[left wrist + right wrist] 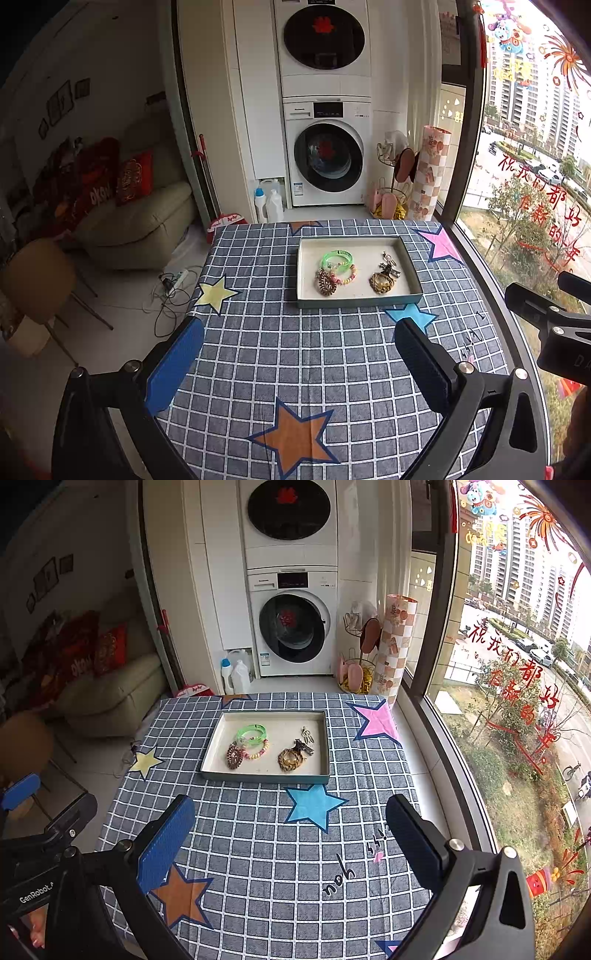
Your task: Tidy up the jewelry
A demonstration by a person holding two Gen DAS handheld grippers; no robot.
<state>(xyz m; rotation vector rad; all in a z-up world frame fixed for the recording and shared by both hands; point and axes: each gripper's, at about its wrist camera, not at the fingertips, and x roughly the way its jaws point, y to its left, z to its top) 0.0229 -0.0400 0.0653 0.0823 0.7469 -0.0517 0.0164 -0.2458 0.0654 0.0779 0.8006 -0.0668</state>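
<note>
A shallow white tray (306, 266) (221, 734) sits at the far middle of the checked tablecloth. Inside it lie a green bangle (337, 257) (252, 732), a pastel bead bracelet (347, 277) (258, 752), a brown oval brooch (325, 282) (234, 756), a gold braided bracelet (382, 282) (291, 759) and a dark metal charm (388, 264) (306, 741). My left gripper (299, 330) hangs open well short of the tray, with nothing between its fingers. My right gripper (290, 808) is open too, nearer the window side, and holds nothing.
The table (258, 354) ends close to a big window (524, 192) on the right. Beyond its far edge stand stacked washing machines (327, 155), detergent bottles (267, 205) and a patterned roll (428, 173). A sofa (140, 218) and a chair (37, 280) are at the left.
</note>
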